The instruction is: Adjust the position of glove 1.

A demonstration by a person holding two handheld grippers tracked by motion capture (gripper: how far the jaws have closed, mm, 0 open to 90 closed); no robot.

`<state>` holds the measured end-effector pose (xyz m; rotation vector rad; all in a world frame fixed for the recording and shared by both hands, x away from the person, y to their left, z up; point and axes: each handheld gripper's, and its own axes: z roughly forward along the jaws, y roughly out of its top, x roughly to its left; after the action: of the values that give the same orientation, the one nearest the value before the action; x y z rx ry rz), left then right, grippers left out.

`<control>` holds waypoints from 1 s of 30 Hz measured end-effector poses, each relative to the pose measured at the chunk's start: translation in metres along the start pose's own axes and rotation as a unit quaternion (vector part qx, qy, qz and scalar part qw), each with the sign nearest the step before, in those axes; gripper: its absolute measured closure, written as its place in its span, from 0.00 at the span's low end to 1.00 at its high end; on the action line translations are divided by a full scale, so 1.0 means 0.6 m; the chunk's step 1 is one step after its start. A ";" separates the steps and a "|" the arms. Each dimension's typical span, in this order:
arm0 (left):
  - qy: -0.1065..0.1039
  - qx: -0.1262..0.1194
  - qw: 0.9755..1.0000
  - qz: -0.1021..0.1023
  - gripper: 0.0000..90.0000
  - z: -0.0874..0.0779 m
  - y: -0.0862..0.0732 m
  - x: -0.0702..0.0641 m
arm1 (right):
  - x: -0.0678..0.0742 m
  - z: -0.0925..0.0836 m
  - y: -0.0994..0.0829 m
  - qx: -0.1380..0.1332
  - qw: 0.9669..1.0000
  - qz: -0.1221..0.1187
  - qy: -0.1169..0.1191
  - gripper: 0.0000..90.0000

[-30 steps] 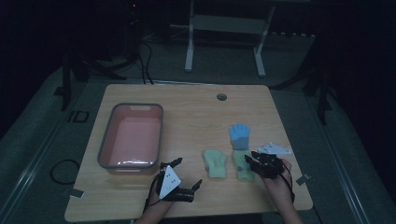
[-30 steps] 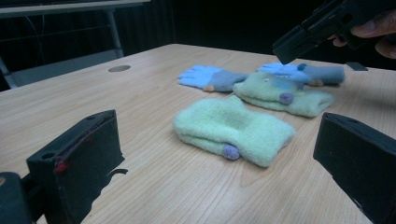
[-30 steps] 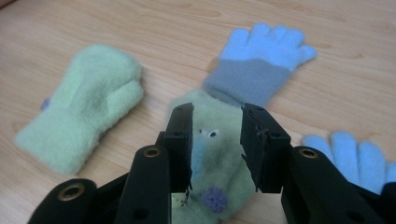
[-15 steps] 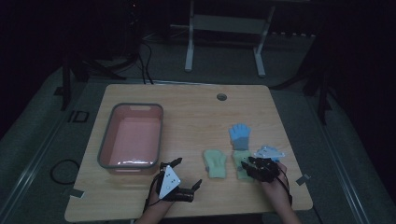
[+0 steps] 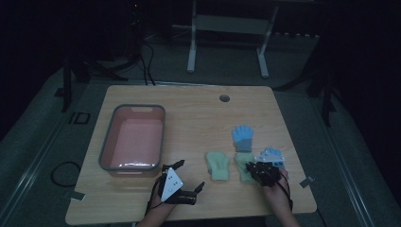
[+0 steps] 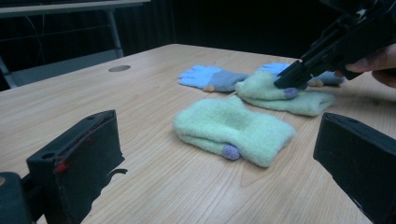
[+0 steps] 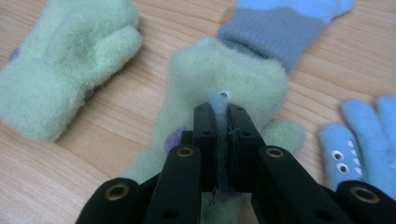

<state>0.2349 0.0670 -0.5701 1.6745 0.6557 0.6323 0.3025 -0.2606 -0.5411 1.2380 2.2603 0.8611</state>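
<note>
Two pale green mittens lie side by side near the table's front. My right gripper (image 5: 254, 169) (image 7: 222, 111) is on the right-hand mitten (image 5: 242, 166) (image 7: 233, 74); its jaws have just been closing and now pinch the fleece. The left gripper view shows that pinch on the farther mitten (image 6: 261, 88) by the right gripper (image 6: 292, 80). The other green mitten (image 5: 218, 165) (image 6: 233, 128) (image 7: 70, 60) lies free. My left gripper (image 5: 190, 174) (image 6: 219, 128) stands open, low over the table, facing that mitten with nothing between its jaws.
A blue glove with a grey cuff (image 5: 243, 137) (image 7: 285, 23) lies behind the mittens. A second blue glove (image 5: 272, 155) (image 7: 364, 135) is beside my right hand. A pink basin (image 5: 132, 139) stands at the left. The table has a cable hole (image 5: 224, 98).
My right gripper has shifted slightly left and toward the front edge, over the right-hand green mitten. The left gripper has stayed where it was.
</note>
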 end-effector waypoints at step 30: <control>-0.004 -0.003 1.000 -0.007 0.01 -0.001 0.000 0.002 | 0.129 -0.055 0.137 -0.083 0.997 0.008 0.004 0.94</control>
<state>0.2353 0.0683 -0.5701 1.6655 0.6586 0.6175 0.2913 -0.1713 -0.4658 1.1818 2.1389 1.0374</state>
